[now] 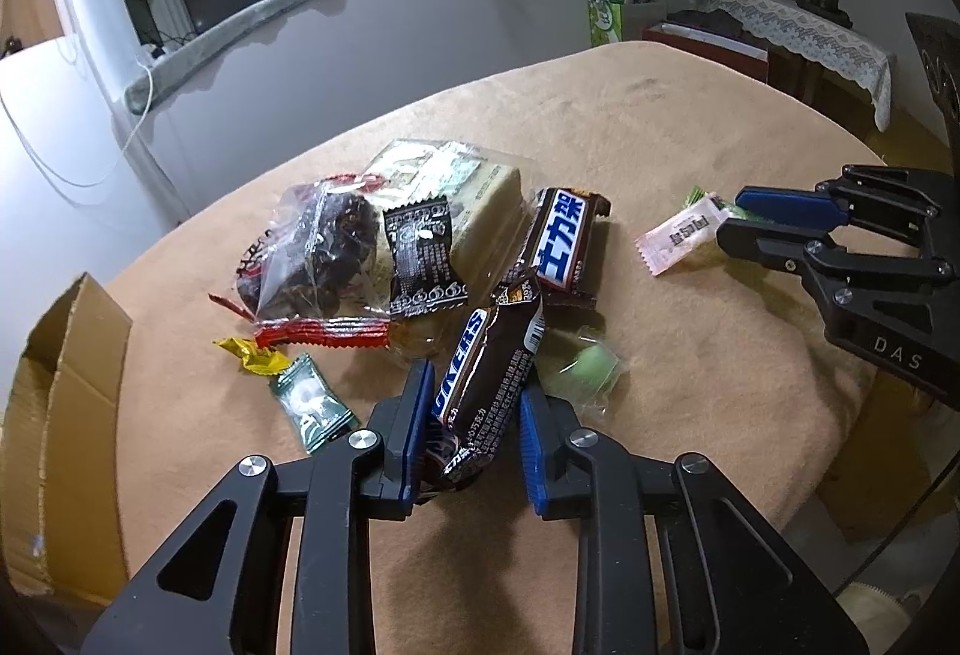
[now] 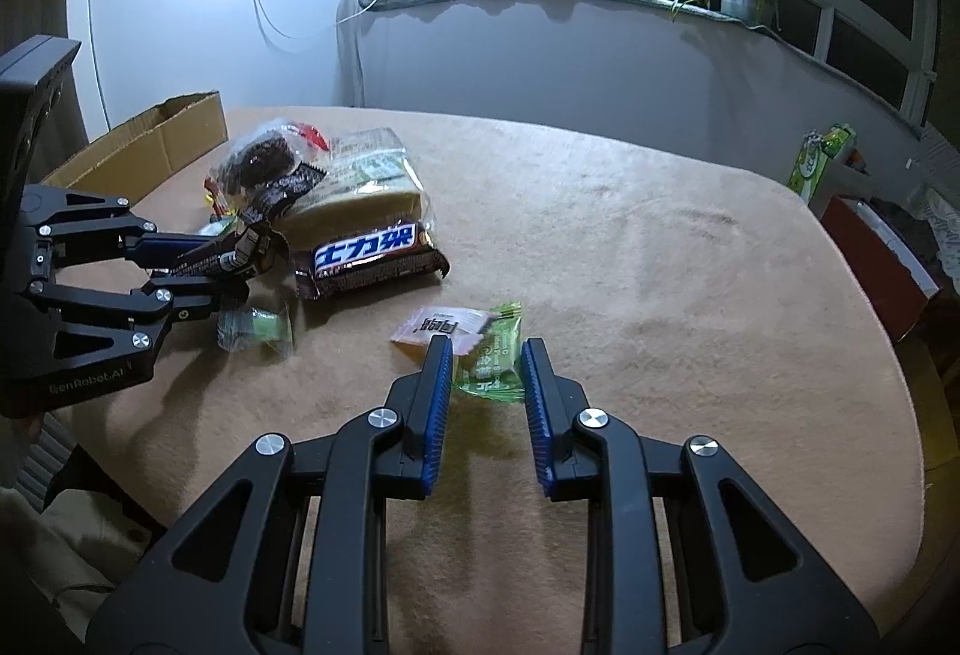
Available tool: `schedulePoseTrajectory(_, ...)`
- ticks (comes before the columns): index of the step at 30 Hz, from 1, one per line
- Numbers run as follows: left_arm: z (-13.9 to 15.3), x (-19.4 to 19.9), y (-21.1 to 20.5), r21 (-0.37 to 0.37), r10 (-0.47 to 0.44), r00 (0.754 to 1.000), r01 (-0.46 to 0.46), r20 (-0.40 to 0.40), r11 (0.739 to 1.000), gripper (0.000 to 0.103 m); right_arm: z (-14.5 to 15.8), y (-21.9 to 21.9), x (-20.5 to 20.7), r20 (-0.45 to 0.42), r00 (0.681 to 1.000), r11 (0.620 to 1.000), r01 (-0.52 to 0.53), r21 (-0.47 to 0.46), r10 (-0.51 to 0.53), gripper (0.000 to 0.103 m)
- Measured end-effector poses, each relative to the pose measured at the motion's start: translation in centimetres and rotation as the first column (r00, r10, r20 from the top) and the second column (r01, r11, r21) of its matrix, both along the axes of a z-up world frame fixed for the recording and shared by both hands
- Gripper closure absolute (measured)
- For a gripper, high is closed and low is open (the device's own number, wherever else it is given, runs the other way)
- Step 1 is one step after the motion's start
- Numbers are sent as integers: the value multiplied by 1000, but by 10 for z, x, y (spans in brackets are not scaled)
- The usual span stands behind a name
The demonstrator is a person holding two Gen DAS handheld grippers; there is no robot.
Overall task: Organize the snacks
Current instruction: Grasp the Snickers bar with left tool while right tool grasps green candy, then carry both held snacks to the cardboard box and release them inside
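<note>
My left gripper (image 1: 474,385) is shut on a brown Snickers bar (image 1: 486,355), which tilts up off the tan tablecloth (image 1: 660,115). From the right wrist view this gripper (image 2: 252,265) comes in at the left with the bar (image 2: 240,247) between its fingers. My right gripper (image 2: 487,355) is shut on a small green packet (image 2: 489,364) lying on the cloth. A pink-white sachet (image 2: 438,325) touches that packet. A second Snickers bar (image 1: 561,241) lies flat just beyond the held one.
A pile at the left holds a clear bag of dark cake (image 1: 318,259), a black candy packet (image 1: 420,259) and a wrapped sandwich cake (image 1: 468,187). Loose candies are green (image 1: 585,373), green-white (image 1: 312,406) and yellow (image 1: 252,355). An open cardboard box (image 1: 60,355) stands at the table's left edge.
</note>
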State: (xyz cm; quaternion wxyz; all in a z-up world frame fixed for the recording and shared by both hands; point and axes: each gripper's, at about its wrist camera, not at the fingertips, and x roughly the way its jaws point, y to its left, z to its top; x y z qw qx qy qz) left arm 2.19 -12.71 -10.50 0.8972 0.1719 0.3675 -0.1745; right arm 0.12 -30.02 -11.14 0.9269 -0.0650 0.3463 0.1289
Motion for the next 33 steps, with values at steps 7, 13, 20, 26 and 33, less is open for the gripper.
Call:
schedulePoseTrajectory(7, 7, -5, 3, -32, -5, 1000, 6, 20, 999, 79, 17, 3, -4, 37, 999, 1000, 15, -16, -15, 78)
schedulePoseTrajectory(13, 17, -11, 20, -84, 15, 999, -12, 41, 996, 79, 30, 7, -7, 67, 997, 999, 27, -24, -26, 78)
schedulePoseTrajectory(20, 26, -14, 41, -138, 49, 997, -41, 54, 990, 79, 43, 9, -10, 99, 994, 999, 41, -32, -37, 78)
schedulePoseTrajectory(26, 29, -20, 60, -183, 78, 996, -69, 42, 981, 79, 54, 12, -13, 119, 992, 999, 37, 7, -38, 79)
schedulePoseTrajectory(33, 47, -32, 100, -289, 148, 988, -126, 54, 949, 79, 67, 31, -9, 135, 991, 996, -16, 84, 5, 79)
